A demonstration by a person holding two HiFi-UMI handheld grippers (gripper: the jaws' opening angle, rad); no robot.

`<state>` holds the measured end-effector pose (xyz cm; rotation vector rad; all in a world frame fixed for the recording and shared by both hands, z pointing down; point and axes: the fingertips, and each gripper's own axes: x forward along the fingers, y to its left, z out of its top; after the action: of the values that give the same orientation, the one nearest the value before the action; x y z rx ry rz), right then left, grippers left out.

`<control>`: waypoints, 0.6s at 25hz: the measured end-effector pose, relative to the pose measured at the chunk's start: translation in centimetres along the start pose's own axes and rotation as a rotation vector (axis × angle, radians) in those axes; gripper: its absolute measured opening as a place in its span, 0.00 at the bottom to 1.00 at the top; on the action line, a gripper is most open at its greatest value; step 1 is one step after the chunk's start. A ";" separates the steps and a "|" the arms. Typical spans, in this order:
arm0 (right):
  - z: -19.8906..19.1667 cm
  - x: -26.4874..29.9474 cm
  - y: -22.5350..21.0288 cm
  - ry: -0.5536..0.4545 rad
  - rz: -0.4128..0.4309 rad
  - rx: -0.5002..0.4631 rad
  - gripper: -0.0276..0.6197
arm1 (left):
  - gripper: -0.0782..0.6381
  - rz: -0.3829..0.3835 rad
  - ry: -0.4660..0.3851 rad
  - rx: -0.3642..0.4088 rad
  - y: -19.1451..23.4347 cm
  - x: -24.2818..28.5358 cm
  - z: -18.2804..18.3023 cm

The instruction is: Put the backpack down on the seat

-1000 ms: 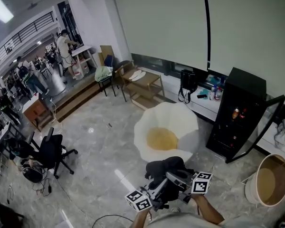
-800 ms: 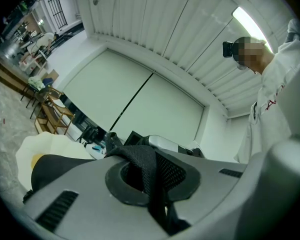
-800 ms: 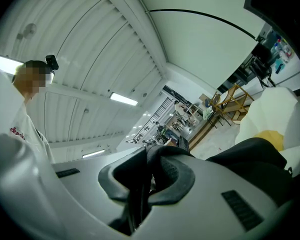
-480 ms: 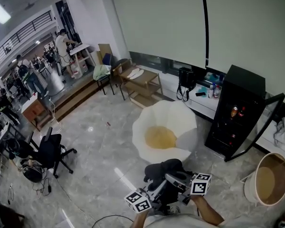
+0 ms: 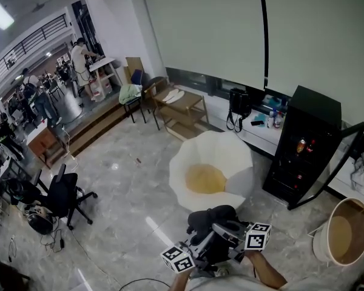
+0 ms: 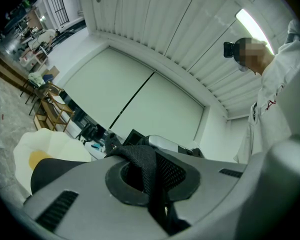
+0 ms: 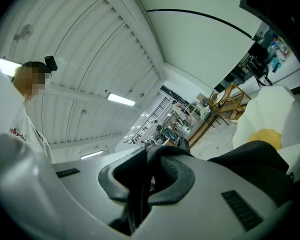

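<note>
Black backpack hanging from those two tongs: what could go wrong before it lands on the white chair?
1. The left tongs and right tongs each pinch only a thin black strap; one could slip and the black fabric backpack would swing or fall to the floor.
2. The white petal-shaped chair has a curved rim; set off its yellow cushion, the bag might roll off.

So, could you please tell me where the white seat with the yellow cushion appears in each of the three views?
Head view: the white seat stands at the centre, just beyond the black backpack.
Left gripper view: it is at the lower left, near the picture's edge.
Right gripper view: it is at the far right, about halfway down.
Shared landmark: the black backpack, which lies directly in front of the seat in all three views.
</note>
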<state>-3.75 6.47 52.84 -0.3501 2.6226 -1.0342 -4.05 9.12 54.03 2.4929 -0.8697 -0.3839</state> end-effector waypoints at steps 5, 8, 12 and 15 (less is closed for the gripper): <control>0.3 1.3 -1.7 -0.009 -0.004 0.010 0.12 | 0.18 -0.005 0.004 -0.001 2.2 0.4 0.2; 0.6 2.3 -3.0 -0.007 -0.009 0.014 0.12 | 0.18 -0.004 0.009 -0.011 3.7 0.9 0.6; 1.1 3.7 -4.8 -0.011 -0.018 0.024 0.12 | 0.18 -0.013 0.016 -0.015 6.0 1.4 1.1; 2.1 5.2 -6.1 -0.003 -0.015 0.019 0.12 | 0.18 -0.006 0.008 -0.017 7.8 2.0 2.1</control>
<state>-7.08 -0.86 54.66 -0.3676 2.6095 -1.0627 -7.34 1.76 56.04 2.4803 -0.8525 -0.3820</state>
